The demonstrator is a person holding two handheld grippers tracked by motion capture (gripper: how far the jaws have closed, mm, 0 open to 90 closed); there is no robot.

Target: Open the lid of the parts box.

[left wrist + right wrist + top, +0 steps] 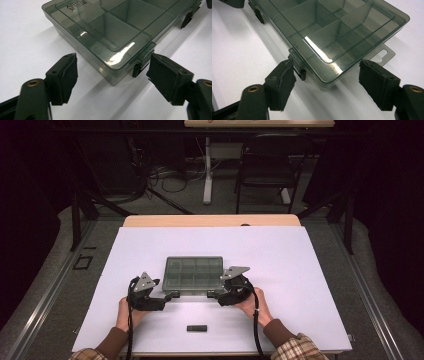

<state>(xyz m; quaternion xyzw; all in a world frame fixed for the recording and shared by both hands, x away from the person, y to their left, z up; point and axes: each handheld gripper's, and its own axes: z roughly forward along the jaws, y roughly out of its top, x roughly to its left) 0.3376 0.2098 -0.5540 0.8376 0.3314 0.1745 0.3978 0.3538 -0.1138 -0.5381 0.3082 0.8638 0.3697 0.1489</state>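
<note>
A smoky translucent compartment box lies closed in the middle of the white table. My left gripper is at its near left corner and my right gripper at its near right corner. In the left gripper view the jaws of the left gripper straddle the box corner; one pad sits right beside a front latch, the other stands apart. In the right gripper view the right gripper brackets the other corner, one pad against the second latch. Both stand open.
A small black bar-shaped object lies near the table's front edge between the person's forearms. The box has a hang tab on its side. Beyond the white table top stand a dark chair and cables on the floor.
</note>
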